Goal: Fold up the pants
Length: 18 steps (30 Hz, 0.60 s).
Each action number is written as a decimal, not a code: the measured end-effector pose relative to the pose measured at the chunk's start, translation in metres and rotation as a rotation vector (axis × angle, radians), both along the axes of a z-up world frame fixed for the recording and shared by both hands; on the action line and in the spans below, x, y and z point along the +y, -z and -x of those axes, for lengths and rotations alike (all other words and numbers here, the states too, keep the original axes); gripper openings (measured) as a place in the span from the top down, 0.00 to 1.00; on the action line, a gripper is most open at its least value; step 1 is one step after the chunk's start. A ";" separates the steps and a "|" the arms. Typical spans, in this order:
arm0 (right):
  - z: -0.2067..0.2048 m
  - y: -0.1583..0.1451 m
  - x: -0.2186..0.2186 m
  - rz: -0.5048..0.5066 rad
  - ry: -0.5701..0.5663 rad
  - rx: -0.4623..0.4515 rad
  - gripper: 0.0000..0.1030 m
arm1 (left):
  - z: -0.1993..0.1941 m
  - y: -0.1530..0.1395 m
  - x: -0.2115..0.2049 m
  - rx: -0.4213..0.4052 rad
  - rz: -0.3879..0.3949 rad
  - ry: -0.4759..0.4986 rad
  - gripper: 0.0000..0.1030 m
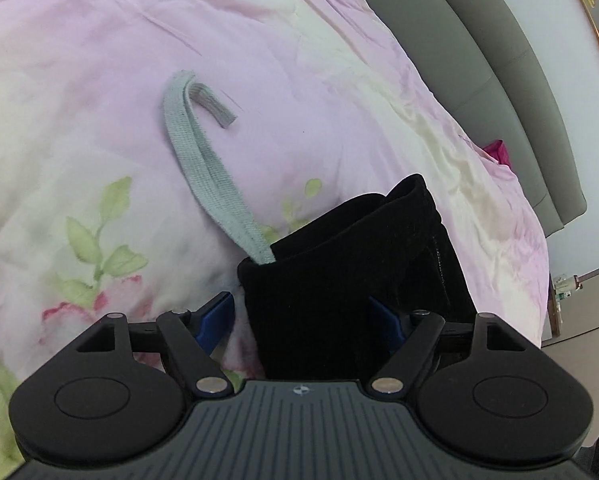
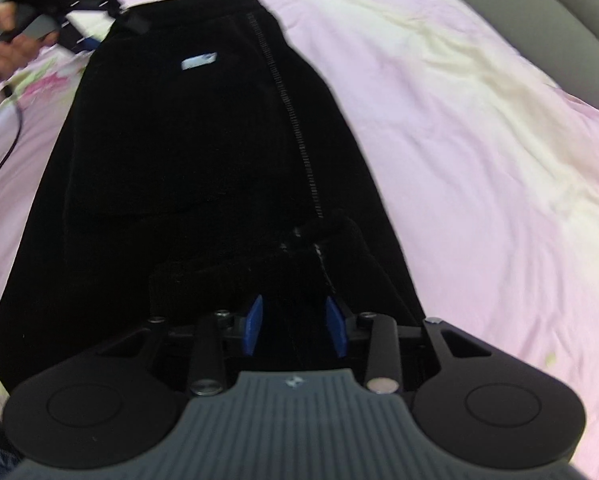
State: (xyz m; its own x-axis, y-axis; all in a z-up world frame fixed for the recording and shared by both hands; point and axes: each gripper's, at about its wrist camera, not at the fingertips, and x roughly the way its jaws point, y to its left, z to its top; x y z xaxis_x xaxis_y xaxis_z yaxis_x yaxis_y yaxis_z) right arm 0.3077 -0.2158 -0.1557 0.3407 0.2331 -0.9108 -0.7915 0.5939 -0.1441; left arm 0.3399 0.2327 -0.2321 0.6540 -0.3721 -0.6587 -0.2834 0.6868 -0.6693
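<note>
Left tongs [image 1: 301, 320]: blue fingers [image 1: 215, 322] spread wide, straddling a corner of the black pants [image 1: 351, 272]. The left finger stands clear of the cloth; the right finger sits partly behind its edge, and contact there cannot be told. No grip is visible.

Right tongs [image 2: 295, 326]: blue fingers [image 2: 254, 322] set at a narrow gap, with a bunched fold of the pants [image 2: 203, 152] between and just ahead of them. Whether the pads press on the cloth cannot be told, as black fabric fills the gap.

Pants: spread lengthwise on the bed, running from the right tongs up toward the far end, where the left tongs [image 2: 84, 40] and the hand [image 2: 9, 46] holding them appear at the upper left. A line of pale stitching [image 2: 295, 120] runs down one side, and a small white label [image 2: 198, 61] lies near the far end. A grey drawstring [image 1: 215, 168] emerges from the corner seen by the left camera and lies looped on the bedding.

Bed: covered by a pink and cream quilt [image 1: 99, 80] printed with green leaves and red flowers. A grey padded headboard [image 1: 495, 64] runs along its far edge.
</note>
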 end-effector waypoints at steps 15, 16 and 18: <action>-0.028 0.028 0.013 0.058 -0.028 0.097 0.69 | 0.004 -0.060 -0.019 -0.185 -0.036 0.037 0.74; -0.028 0.028 0.013 0.055 -0.016 0.091 0.69 | 0.005 -0.073 -0.026 -0.205 -0.050 0.046 0.74; -0.026 0.027 0.011 0.050 0.008 0.078 0.69 | 0.009 -0.101 -0.044 -0.243 -0.089 0.076 0.75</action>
State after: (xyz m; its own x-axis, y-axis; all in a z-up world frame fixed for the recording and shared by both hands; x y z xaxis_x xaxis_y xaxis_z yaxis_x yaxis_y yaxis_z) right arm 0.3335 -0.2046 -0.1830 0.2701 0.1848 -0.9449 -0.7969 0.5937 -0.1117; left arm 0.3311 0.1885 -0.1313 0.7693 -0.3738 -0.5181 -0.0672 0.7592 -0.6474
